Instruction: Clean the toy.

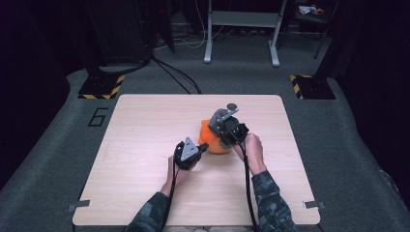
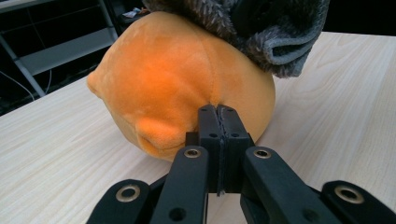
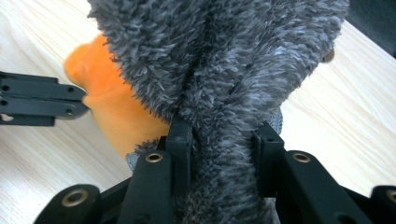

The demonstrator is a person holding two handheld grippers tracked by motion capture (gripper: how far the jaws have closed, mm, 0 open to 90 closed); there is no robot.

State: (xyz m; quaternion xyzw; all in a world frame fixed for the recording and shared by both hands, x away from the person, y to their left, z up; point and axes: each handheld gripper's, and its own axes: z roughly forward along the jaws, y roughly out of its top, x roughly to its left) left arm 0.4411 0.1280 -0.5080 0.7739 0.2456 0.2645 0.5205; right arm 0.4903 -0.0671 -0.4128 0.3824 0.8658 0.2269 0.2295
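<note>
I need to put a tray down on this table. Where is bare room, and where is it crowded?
The table's left half, from its left edge to the left gripper, is bare, as is the right strip beyond the right gripper. Crowded: the middle, where both grippers work the orange plush and its grey fuzzy cover.

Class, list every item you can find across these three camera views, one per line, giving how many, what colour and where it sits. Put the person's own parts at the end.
Orange plush toy: one, orange, on the table right of centre.
Grey fuzzy cloth: one, grey, draped over the plush toy.
Small round object: one, dark, on the table beyond the toy; too small to identify.
Table: one, light wood, centre.
Metal frame: one, pale grey, on the floor beyond the table.
Striped bases: two, black and yellow, by the far table corners.
Left gripper: one, black, shut, pinching the toy's fabric.
Right gripper: one, black, shut on the cloth.
Forearms: two, camouflage sleeves, bottom edge.
</note>
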